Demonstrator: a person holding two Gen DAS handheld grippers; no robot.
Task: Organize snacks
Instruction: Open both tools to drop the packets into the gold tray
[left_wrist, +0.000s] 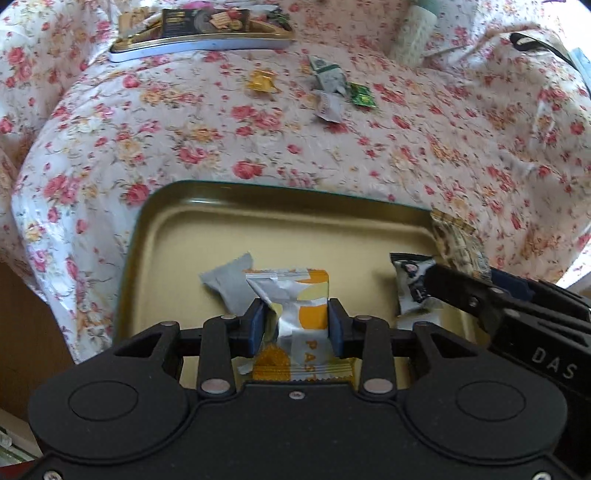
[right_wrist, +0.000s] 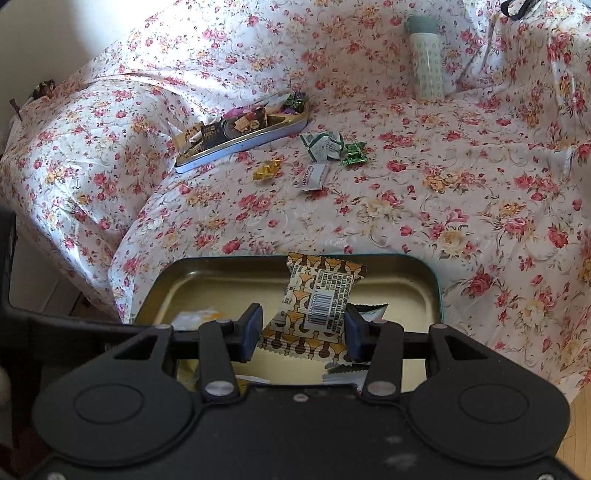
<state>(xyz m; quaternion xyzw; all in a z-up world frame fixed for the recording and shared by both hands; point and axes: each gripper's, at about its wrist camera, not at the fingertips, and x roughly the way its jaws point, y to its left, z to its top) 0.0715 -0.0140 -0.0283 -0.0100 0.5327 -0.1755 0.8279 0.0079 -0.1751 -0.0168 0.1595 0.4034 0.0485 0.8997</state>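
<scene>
My left gripper (left_wrist: 295, 321) is shut on a silver and orange snack packet (left_wrist: 303, 314), held just above the gold tray (left_wrist: 295, 229). A grey packet (left_wrist: 229, 284) and a black and white packet (left_wrist: 410, 280) lie in that tray. My right gripper (right_wrist: 301, 330) is shut on a brown patterned packet with a barcode (right_wrist: 321, 295) over the same tray (right_wrist: 221, 284). From the left wrist view the right gripper (left_wrist: 469, 269) comes in from the right with the brown packet (left_wrist: 458, 240) standing up from it.
A floral cloth (right_wrist: 406, 206) covers the surface. At the back sits a second tin (right_wrist: 240, 144) full of snacks. Loose on the cloth lie a yellow candy (right_wrist: 266, 169), a green and white wrapper (right_wrist: 321, 146), a green packet (right_wrist: 352, 153) and a white packet (right_wrist: 312, 176). A pale bottle (right_wrist: 426, 62) stands far right.
</scene>
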